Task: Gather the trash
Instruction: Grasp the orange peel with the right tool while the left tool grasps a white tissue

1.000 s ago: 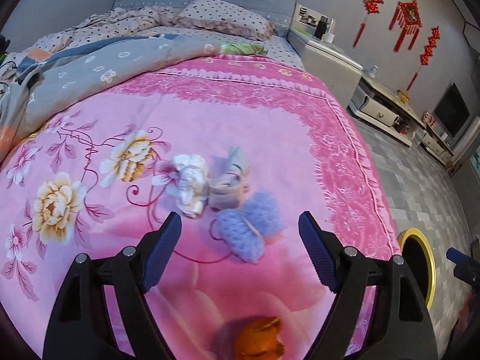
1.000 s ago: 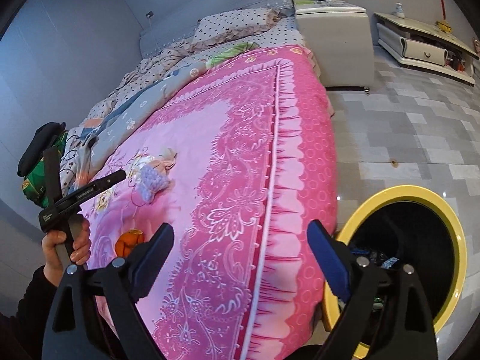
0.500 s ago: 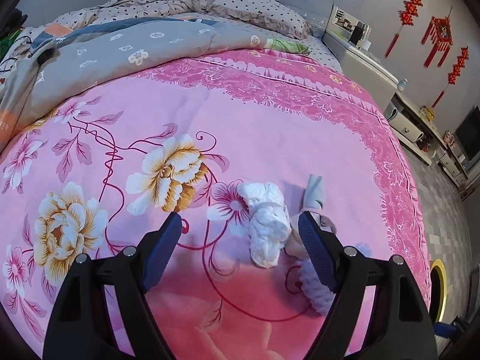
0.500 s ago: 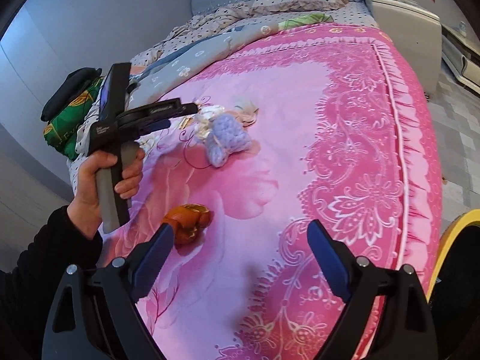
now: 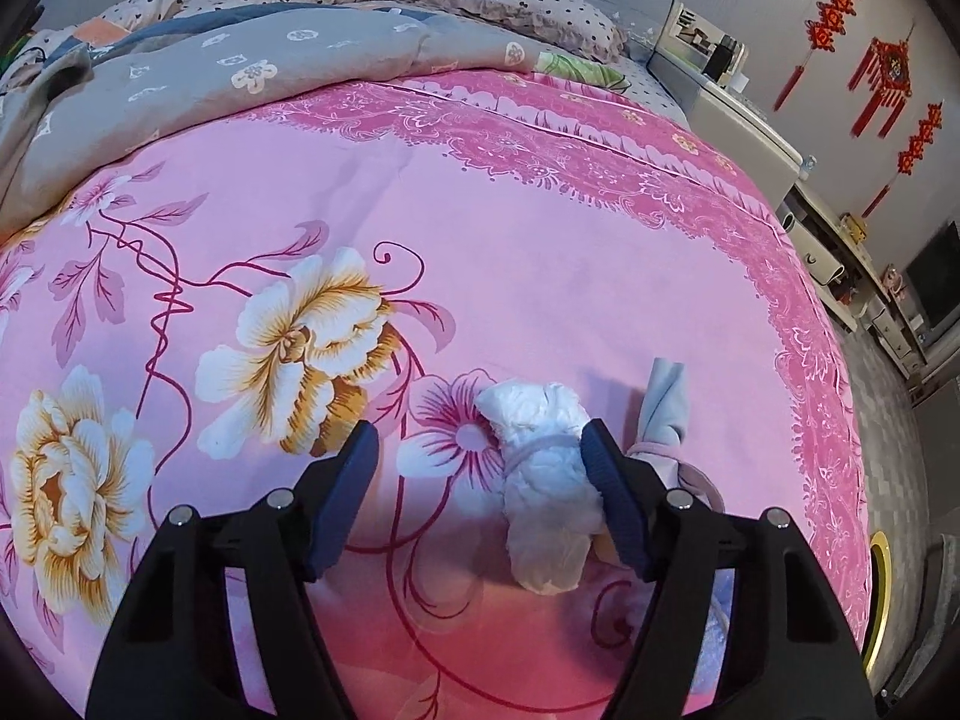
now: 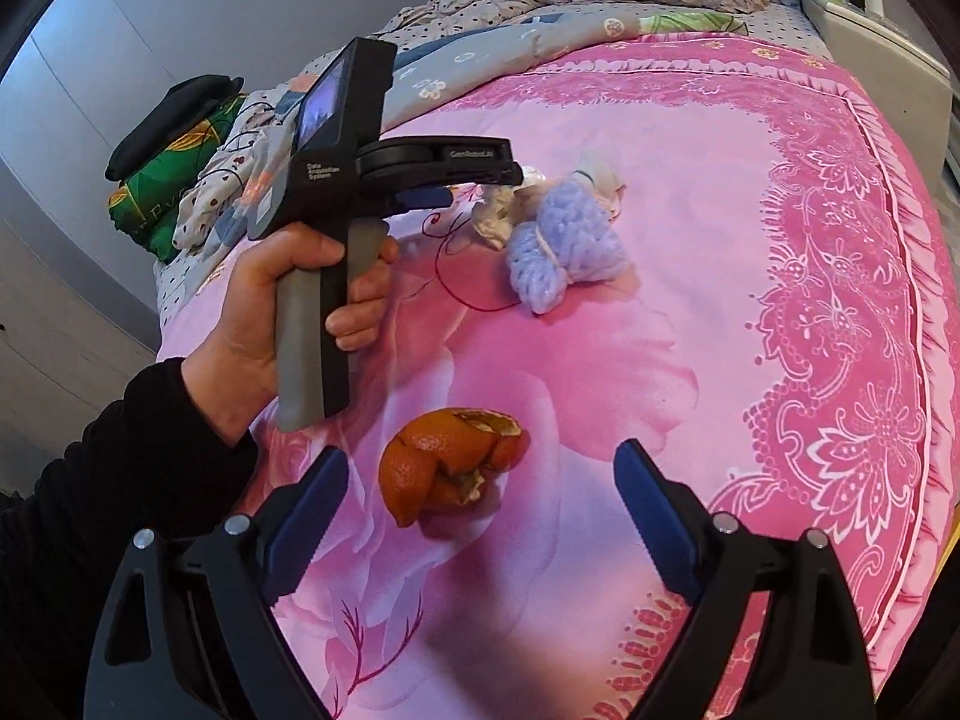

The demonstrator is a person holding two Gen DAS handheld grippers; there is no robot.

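Note:
A white crumpled wad (image 5: 543, 480) tied with a band lies on the pink flowered bedspread (image 5: 480, 240). My left gripper (image 5: 480, 495) is open around it, the wad close against the right finger. A grey knotted cloth (image 5: 663, 414) lies just right of that finger. In the right wrist view an orange peel (image 6: 453, 462) lies between the open fingers of my right gripper (image 6: 480, 495), toward the left one. A lilac knitted bundle (image 6: 561, 252) lies farther off, beside the white wad (image 6: 495, 216) and the left gripper's tip (image 6: 480, 180).
A grey quilt (image 5: 240, 78) and dotted pillows (image 5: 522, 6) fill the head of the bed. A white bedside cabinet (image 5: 744, 126) stands at the right. The yellow-rimmed bin (image 5: 877, 594) sits on the floor past the bed's right edge. A green bag (image 6: 168, 180) lies at the bed's left.
My left gripper moved forward and left over the bed until its fingers stand around the white wad. My right gripper swung from the bin to the bed and came up to the orange peel.

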